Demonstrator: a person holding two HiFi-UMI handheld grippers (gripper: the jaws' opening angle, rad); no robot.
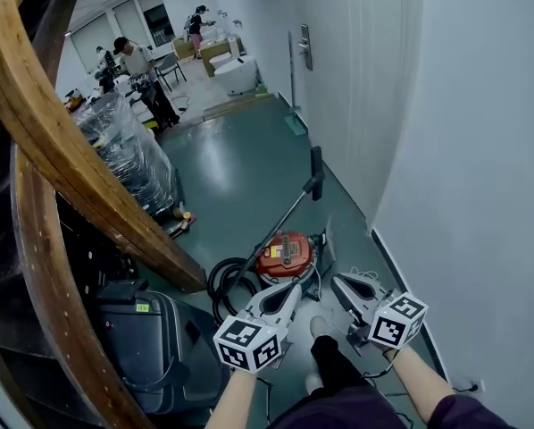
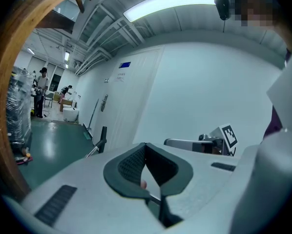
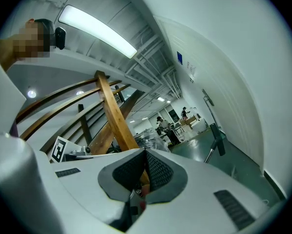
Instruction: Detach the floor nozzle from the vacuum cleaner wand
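A red canister vacuum (image 1: 285, 256) sits on the green floor just ahead of my feet. Its metal wand (image 1: 285, 222) slants up to the black floor nozzle (image 1: 317, 172), which stands on end close to the white wall. The nozzle also shows in the left gripper view (image 2: 103, 138) and in the right gripper view (image 3: 217, 136), well beyond the jaws. My left gripper (image 1: 296, 288) and right gripper (image 1: 337, 281) hover side by side above the canister. Both are shut and hold nothing, as the left gripper's (image 2: 146, 172) and right gripper's (image 3: 146, 168) own views show.
A black hose (image 1: 221, 284) coils left of the canister. A wooden stair rail (image 1: 62, 159) and a dark grey bin (image 1: 155, 351) crowd the left. A plastic-wrapped stack (image 1: 129, 155) stands further back. The white wall (image 1: 463, 150) runs along the right. People work at the far end.
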